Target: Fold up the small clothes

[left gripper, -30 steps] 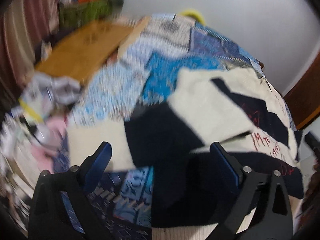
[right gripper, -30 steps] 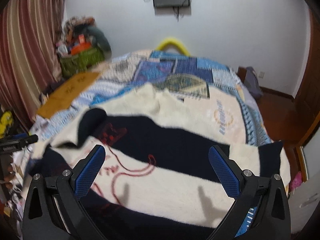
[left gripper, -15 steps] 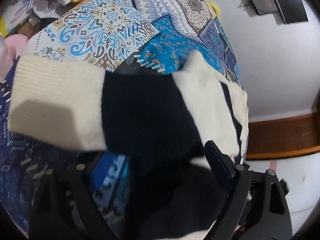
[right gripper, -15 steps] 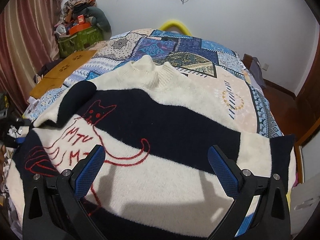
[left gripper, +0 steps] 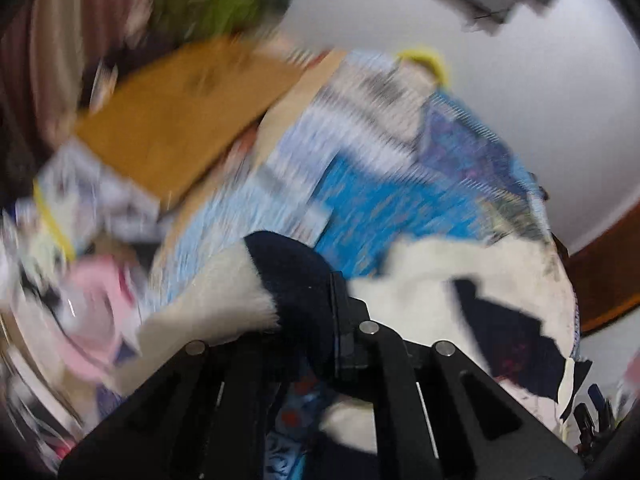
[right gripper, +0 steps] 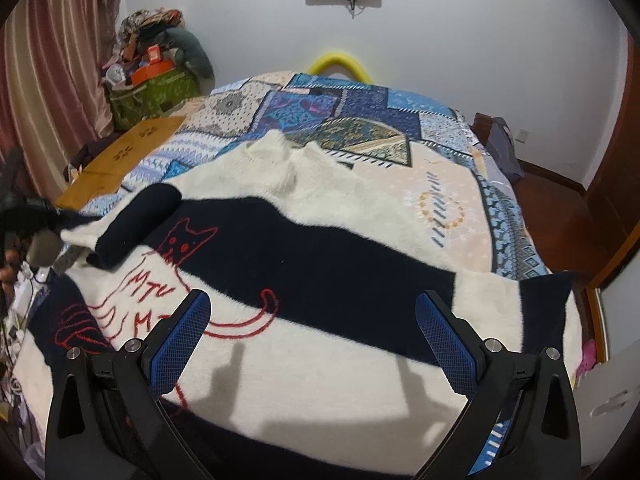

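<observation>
Gone is the wide gap on the left: a second ago the left hand-held gripper [left gripper: 320,312] stood spread above the sweater [right gripper: 320,264], and now its jaws have snapped together on the sleeve [left gripper: 288,272], pinching the fuzzy navy band right where it meets the cream. That view is smeared with motion, and the sleeve has come up off the bed [right gripper: 448,184] and folded in over the sweater's chest.

From the right wrist view you can see it plainly: the navy sleeve [right gripper: 136,224] lies doubled over, its rounded end just beside the red cat [right gripper: 188,240] stitched on the front, with the left gripper dark at the frame's left edge [right gripper: 24,216].

Over on the right, the hand-held gripper [right gripper: 312,340] hangs with its blue pads [right gripper: 444,340] spread wide, nothing between them, over the lower cream stripe of the sweater. No change there from the earlier frames.

Sweater itself lies face up across the patchwork bed, collar [right gripper: 276,160] pointing toward the far wall, the other sleeve stretched out to the right edge. A brown board [right gripper: 120,164] sits on the bed's left side, beyond the folded sleeve.
</observation>
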Demonstrator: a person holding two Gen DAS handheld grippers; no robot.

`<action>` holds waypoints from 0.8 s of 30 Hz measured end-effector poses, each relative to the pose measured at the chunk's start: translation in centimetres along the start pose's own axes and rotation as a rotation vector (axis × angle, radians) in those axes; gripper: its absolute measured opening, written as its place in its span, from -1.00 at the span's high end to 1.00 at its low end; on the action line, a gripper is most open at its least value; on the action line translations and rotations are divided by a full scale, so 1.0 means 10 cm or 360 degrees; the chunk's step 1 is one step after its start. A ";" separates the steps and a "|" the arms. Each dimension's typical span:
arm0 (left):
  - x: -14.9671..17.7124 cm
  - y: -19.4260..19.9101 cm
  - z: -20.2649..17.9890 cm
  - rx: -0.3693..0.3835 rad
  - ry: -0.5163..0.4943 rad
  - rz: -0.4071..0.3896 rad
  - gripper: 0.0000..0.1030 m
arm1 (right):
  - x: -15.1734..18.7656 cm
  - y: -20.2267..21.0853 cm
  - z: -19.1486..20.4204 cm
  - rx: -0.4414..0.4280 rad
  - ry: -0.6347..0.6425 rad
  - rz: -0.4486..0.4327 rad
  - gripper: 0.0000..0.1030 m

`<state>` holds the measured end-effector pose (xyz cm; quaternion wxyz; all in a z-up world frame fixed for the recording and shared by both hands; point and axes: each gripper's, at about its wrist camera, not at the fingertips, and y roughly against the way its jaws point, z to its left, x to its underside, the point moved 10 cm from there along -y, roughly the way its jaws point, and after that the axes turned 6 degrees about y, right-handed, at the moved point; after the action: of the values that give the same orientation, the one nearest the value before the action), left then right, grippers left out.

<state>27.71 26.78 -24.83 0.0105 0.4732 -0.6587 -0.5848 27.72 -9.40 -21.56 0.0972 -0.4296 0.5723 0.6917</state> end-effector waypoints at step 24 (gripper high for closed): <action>1.48 0.17 -3.22 0.0458 -0.1122 0.0347 0.44 | 0.19 0.21 -0.40 -0.0082 -0.0175 -0.0062 -0.96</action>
<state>36.80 -7.31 -21.31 -0.2207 0.1674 -0.7435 -0.6087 27.18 -14.20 -21.34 0.1309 -0.4043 0.5396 0.7268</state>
